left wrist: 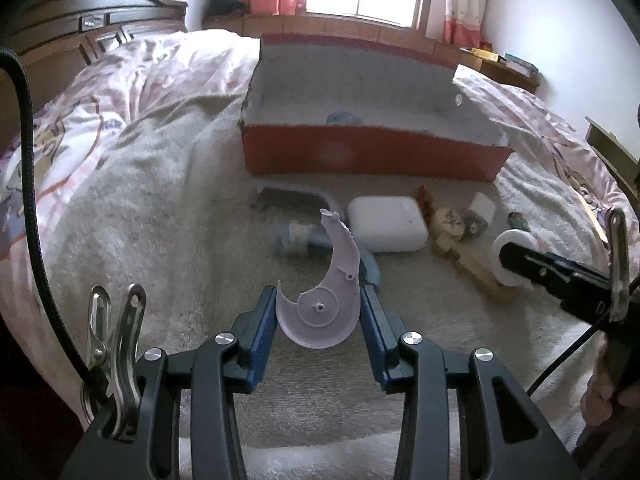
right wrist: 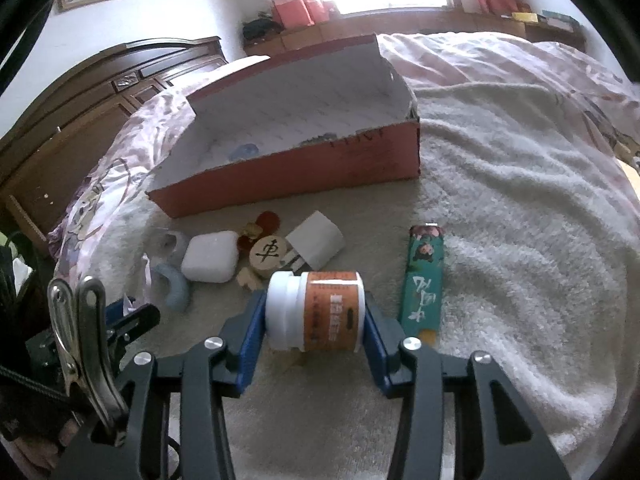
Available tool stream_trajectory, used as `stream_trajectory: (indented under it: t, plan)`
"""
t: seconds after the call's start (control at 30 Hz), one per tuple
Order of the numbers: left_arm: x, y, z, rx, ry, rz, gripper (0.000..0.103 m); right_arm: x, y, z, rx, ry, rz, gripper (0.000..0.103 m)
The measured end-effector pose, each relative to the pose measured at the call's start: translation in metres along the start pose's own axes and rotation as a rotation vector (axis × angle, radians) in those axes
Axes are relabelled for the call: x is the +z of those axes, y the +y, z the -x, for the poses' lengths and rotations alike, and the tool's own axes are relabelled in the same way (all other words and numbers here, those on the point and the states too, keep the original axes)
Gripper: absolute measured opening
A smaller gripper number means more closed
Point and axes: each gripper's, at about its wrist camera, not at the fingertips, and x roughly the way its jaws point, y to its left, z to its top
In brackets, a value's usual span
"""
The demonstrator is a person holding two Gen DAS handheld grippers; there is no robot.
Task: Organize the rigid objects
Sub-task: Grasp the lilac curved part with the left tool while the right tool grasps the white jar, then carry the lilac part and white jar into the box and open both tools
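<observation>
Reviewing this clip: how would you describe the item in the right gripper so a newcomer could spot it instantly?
Start at the red cardboard box on the bed, then come nearer across the pale towel to the right gripper. Between its blue pads lies a small jar on its side. It alone has a white cap and an orange label; the long green packet beside it is flat.

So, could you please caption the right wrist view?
Right gripper clamps an orange-labelled jar before the red box.
</observation>
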Motion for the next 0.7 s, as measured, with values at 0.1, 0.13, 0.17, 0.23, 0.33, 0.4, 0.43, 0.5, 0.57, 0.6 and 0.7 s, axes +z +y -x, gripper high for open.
stream_trajectory:
  t: [0.1, 0.13, 0.17, 0.23, 0.33, 0.4, 0.43, 0.5, 0.57, 0.6, 0.7]
  plan:
    - [0.005, -0.005, 0.006, 0.007, -0.014, -0.016, 0.041, 0.000, 0.003, 0.008, 0.005, -0.017, 0.013, 0.048]
    - [0.006, -0.006, 0.008, 0.009, -0.017, -0.020, 0.041, 0.000, 0.004, 0.011, 0.006, -0.025, 0.018, 0.048]
    - [0.007, -0.007, 0.010, 0.008, -0.017, -0.020, 0.041, 0.001, 0.005, 0.012, 0.008, -0.030, 0.021, 0.048]
    - [0.010, -0.008, 0.013, 0.002, -0.016, -0.018, 0.041, 0.002, 0.006, 0.017, 0.014, -0.042, 0.025, 0.048]
    - [0.012, -0.010, 0.017, -0.002, -0.022, -0.018, 0.041, 0.002, 0.008, 0.022, 0.023, -0.055, 0.032, 0.048]
    - [0.015, -0.011, 0.020, 0.003, -0.029, -0.024, 0.041, 0.002, 0.010, 0.025, 0.027, -0.061, 0.039, 0.048]
    - [0.016, -0.012, 0.021, 0.004, -0.032, -0.026, 0.041, 0.002, 0.011, 0.027, 0.029, -0.064, 0.043, 0.048]
    - [0.020, -0.013, 0.023, 0.004, -0.039, -0.031, 0.041, 0.004, 0.013, 0.030, 0.032, -0.072, 0.053, 0.048]
    - [0.025, -0.015, 0.026, 0.000, -0.050, -0.037, 0.041, 0.005, 0.014, 0.032, 0.033, -0.081, 0.064, 0.048]
    - [0.027, -0.016, 0.026, -0.001, -0.055, -0.040, 0.041, 0.006, 0.015, 0.034, 0.034, -0.086, 0.070, 0.048]
    - [0.035, -0.020, 0.028, -0.006, -0.072, -0.053, 0.041, 0.010, 0.019, 0.037, 0.041, -0.097, 0.085, 0.047]
